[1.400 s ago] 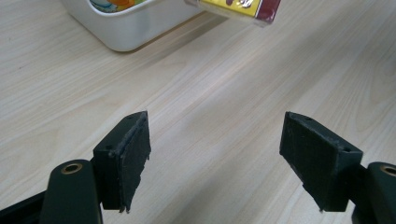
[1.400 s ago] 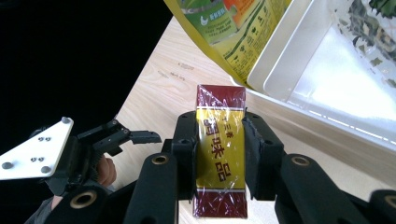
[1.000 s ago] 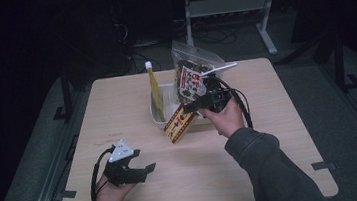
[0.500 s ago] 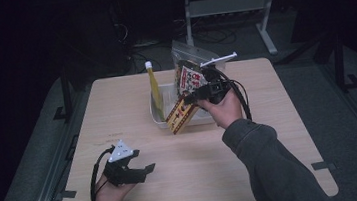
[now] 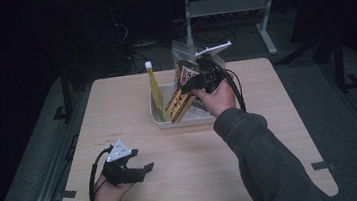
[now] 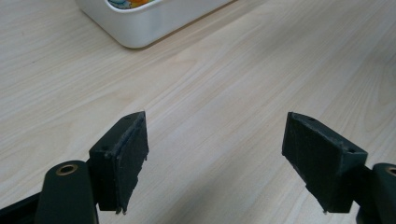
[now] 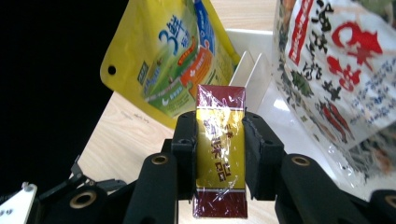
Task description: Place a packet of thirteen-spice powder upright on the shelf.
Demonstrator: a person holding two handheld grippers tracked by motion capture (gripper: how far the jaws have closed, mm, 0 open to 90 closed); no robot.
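— So, the right gripper: how do its jaws stand?

— Clamped on a flat box, one pad on each long side. The box is gold in the middle with dark red bands at both ends, wrapped in shiny film. Red characters run down the gold part; I can't read them.

— And where is that box on the table?

— In the high view the box hangs tilted over the white tray, its lower end pointing toward seven o'clock, just above the tray's near left corner. The right gripper holds its upper end, with the person's right hand behind it.

— What else is close to those jaws?

— Seen from the right gripper, at eleven o'clock stands a yellow pouch with a round hanging hole; a large blue "3" and one character beside it can be made out, the rest is too small. At two o'clock is a clear bag printed with big red characters, smaller black lines and pictures of red chillies. Both stand in the tray.

— The left gripper?

— Its jaws are wide apart with nothing between them; only bare table shows in the gap. A corner of the tray sits at twelve o'clock in its view. From above, the left gripper rests near the table's seven o'clock corner, well apart from the tray.
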